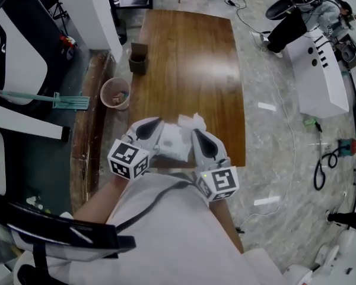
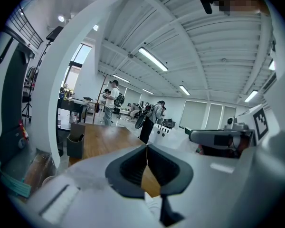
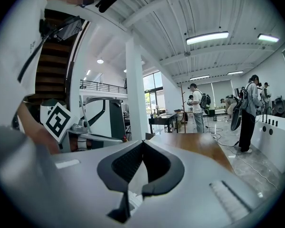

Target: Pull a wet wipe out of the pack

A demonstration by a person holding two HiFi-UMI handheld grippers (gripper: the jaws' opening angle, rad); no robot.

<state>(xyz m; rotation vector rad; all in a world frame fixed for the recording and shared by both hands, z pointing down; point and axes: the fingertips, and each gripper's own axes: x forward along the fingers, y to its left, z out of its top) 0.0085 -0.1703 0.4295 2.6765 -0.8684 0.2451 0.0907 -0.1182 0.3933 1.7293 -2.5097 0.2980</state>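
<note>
Bracing the pack (image 1: pixel 173 142) at the tabletop's (image 1: pixel 184 58) bottom-center edge: left tongs (image 2: pixel 147 147) clenched, likely steadying it; right tongs (image 3: pixel 142 143) grasping the white wet wipe (image 1: pixel 193 122) for pulling.

- We see only the middle of the pack (image 1: pixel 175 140); the two grippers cover its sides.
- The left gripper's (image 2: pixel 146 147) jaw tips meet, yet we cannot tell whether anything thin is pinched there.
- Behind the right gripper's (image 3: pixel 142 143) closed tips we see something white that we cannot identify.
- The bucket (image 1: pixel 115 93) beside the table (image 1: pixel 190 64) holds things too small to name.
</note>
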